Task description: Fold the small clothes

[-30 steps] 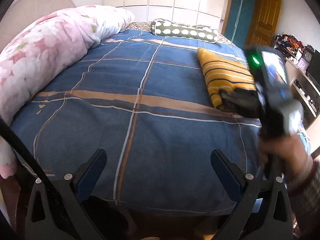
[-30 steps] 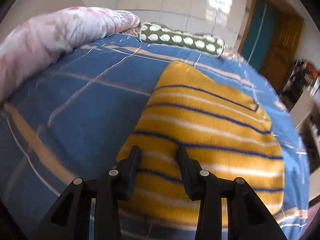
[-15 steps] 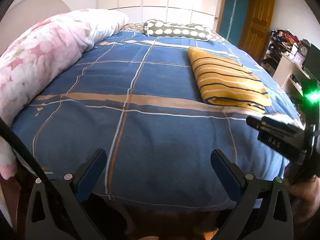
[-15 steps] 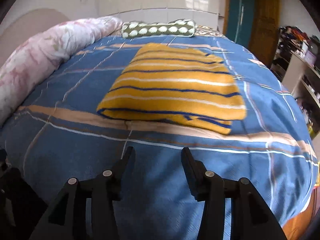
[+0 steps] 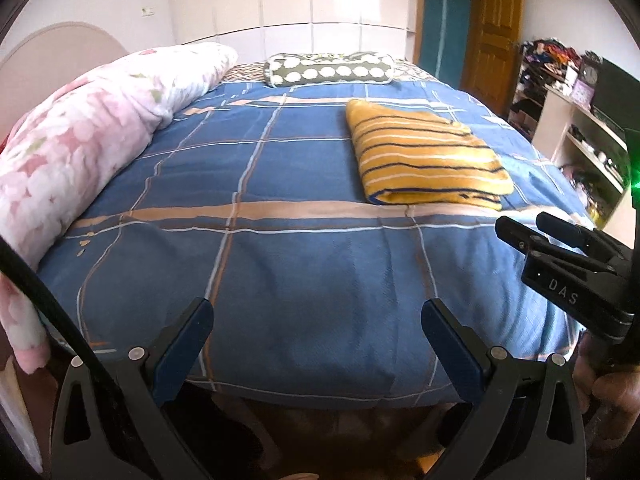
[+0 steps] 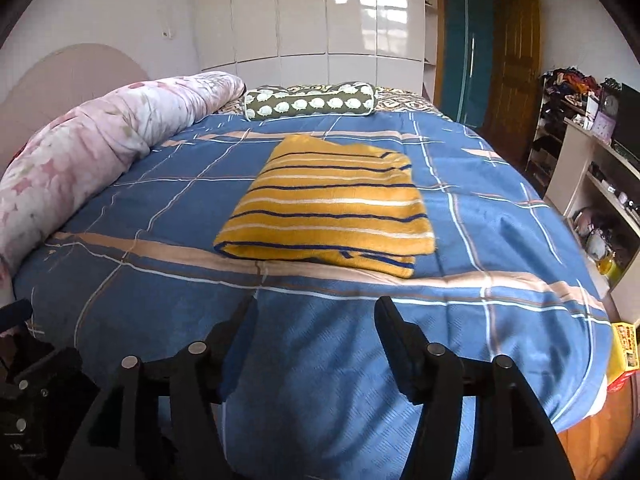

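A yellow garment with dark blue and white stripes lies folded in a neat rectangle on the blue checked bedspread. My left gripper hangs open over the bed's near edge, nothing between its fingers. My right gripper is well back from the garment, near the front edge of the bed; its jaws are opening and hold nothing. In the left wrist view the right gripper shows at the right edge, with a hand below it.
A rolled pink floral quilt runs along the bed's left side. A green spotted bolster lies at the far end. White shelves with clutter stand on the right, a wooden door behind.
My right gripper has let go of the striped garment, pulled back toward the bed's near edge and opened wider. The left gripper drew back a little, still open.
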### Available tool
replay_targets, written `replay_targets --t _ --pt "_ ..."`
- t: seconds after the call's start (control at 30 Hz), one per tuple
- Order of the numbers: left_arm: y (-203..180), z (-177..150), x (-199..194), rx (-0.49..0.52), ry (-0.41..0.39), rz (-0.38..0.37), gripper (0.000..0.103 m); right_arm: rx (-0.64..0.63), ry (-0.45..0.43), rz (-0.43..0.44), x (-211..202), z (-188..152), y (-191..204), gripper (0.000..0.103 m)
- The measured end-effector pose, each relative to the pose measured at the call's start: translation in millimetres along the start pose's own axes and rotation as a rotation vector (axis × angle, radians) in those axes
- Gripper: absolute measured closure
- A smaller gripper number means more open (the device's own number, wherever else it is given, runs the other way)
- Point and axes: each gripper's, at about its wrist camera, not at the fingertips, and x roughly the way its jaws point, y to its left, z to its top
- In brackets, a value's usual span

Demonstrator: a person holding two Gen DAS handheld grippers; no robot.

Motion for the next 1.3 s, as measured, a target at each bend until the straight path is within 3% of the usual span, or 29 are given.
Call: replay_targets --t 0.23,0.9,1.03,1.13,1.23,1.3 --pt "-5.8 -4.0 8.5 0.019 0.035 -0.003 0.0 0.041 0.046 0.0 10.6 -8.5 -8.2 0.037" --pt "-3.0 -8.4 32.9 0.016 0.117 -0.006 0.0 0.04 0.067 0.009 26.8 -14.4 -6.4 0.035" --pt "-2.9 -7.1 39.8 0.022 0.124 -0.007 0.0 0.003 0.014 0.014 32.9 18.7 -10.5 0.035" --pt "-2.9 -6.5 45.0 0.026 0.129 -0.012 0.0 0.038 -0.049 0.073 46.7 63.0 -24.7 0.035" --pt "-1.8 -5.7 47.0 0.024 0.128 -0.021 0.0 0.076 -0.051 0.112 82.9 109.9 -40.5 0.06" --pt "0.1 -5.2 47.5 0.02 0.126 -0.02 0.0 0.127 -0.014 0.12 114.2 132.0 -53.9 0.062"
